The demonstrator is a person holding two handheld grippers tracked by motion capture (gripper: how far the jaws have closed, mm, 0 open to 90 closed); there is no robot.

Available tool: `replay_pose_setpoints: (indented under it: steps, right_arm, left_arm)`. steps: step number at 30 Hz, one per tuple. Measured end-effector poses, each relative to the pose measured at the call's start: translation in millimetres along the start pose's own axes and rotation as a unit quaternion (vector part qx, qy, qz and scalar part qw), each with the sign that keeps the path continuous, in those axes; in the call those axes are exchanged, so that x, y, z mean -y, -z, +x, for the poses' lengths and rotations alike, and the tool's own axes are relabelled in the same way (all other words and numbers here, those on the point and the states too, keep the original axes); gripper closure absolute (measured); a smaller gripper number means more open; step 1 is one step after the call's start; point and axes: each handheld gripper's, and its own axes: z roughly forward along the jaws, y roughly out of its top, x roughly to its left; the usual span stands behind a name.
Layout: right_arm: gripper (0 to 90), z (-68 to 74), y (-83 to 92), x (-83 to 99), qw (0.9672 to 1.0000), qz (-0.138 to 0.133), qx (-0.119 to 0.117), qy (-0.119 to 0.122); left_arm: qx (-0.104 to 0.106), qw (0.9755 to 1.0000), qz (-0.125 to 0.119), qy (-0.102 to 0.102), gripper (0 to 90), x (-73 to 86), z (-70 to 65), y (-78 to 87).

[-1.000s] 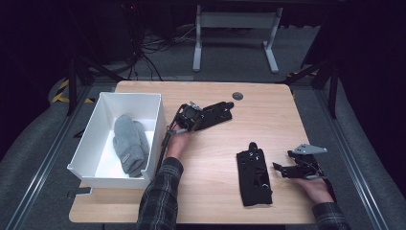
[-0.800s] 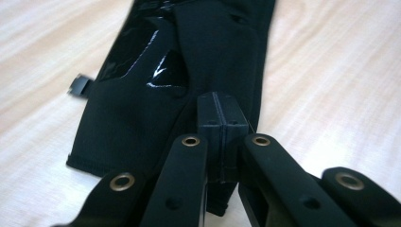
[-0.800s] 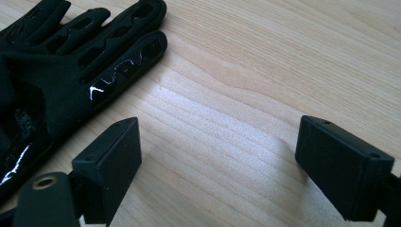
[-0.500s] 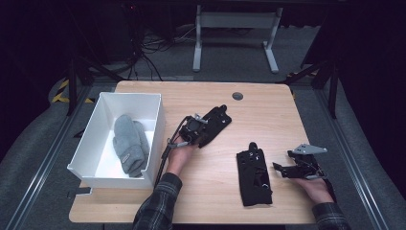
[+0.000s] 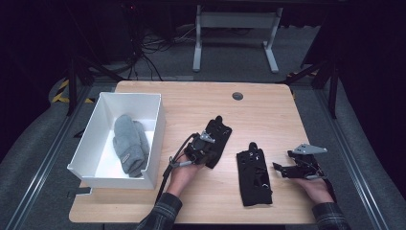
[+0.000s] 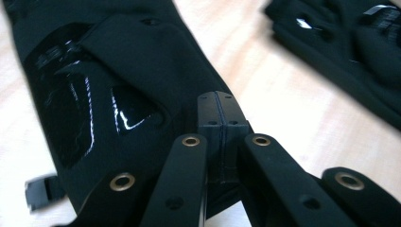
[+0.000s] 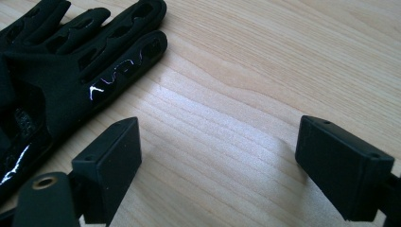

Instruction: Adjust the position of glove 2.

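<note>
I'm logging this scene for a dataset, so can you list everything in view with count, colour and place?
table: 1, light wood, centre of the high view.
bin: 1, white, open-topped, on the table's left side.
grey gloves: apparently a pair, lying in the bin.
black gloves: 2, on the table; one at the centre, under the left gripper, the other flat to its right.
grommet: 1, dark, near the table's far edge.
desk frame: 1, grey, on the floor beyond.
left gripper: 1, black, jaws shut together, over the centre glove.
right gripper: 1, black, jaws open over bare wood.
</note>
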Motion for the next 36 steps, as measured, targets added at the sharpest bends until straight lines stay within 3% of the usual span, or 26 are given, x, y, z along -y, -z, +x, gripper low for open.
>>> replay_pose_setpoints:
  steps: [3, 6, 10, 11, 12, 14, 18, 21, 27, 36]
  right_arm:
    - [15.7, 0.0, 0.0, 0.0, 1.0, 0.0, 0.0, 0.0]
    - [15.7, 0.1, 0.0, 0.0, 1.0, 0.0, 0.0, 0.0]
    - [15.7, 0.0, 0.0, 0.0, 1.0, 0.0, 0.0, 0.0]
    - [15.7, 0.0, 0.0, 0.0, 1.0, 0.0, 0.0, 0.0]
    - [15.7, 0.0, 0.0, 0.0, 1.0, 0.0, 0.0, 0.0]
    - [15.7, 0.0, 0.0, 0.0, 1.0, 0.0, 0.0, 0.0]
    - [15.7, 0.0, 0.0, 0.0, 1.0, 0.0, 0.0, 0.0]
    - [15.7, 0.0, 0.0, 0.0, 1.0, 0.0, 0.0, 0.0]
    - [15.7, 0.0, 0.0, 0.0, 1.0, 0.0, 0.0, 0.0]
    - [15.7, 0.0, 0.0, 0.0, 1.0, 0.0, 0.0, 0.0]
  left_arm:
    - [0.001, 1.0, -0.002, -0.009, 90.0, 1.2, -7.3, 1.1]
    - [-0.007, 0.9999, -0.006, -0.01, 90.0, -1.0, -4.9, 4.6]
    - [-0.03, 0.9994, -0.016, -0.001, 90.0, -8.5, 10.2, 12.9]
    - [-0.04, 0.999, -0.02, 0.008, 90.0, -12.0, 21.0, 15.1]
    - [-0.04, 0.999, -0.02, 0.008, 90.0, -12.0, 21.0, 15.1]
    - [-0.055, 0.9983, -0.015, 0.017, 90.0, -14.9, 33.2, 14.6]
    - [-0.064, 0.9974, -0.004, 0.031, 90.0, -14.2, 47.3, 8.8]
    - [-0.06, 0.9977, 0.008, 0.031, 90.0, -10.3, 50.2, 2.7]
    - [-0.057, 0.998, 0.014, 0.023, 90.0, -6.2, 42.6, 4.4]
    - [-0.033, 0.999, 0.029, 0.005, 90.0, 5.9, 20.2, 11.1]
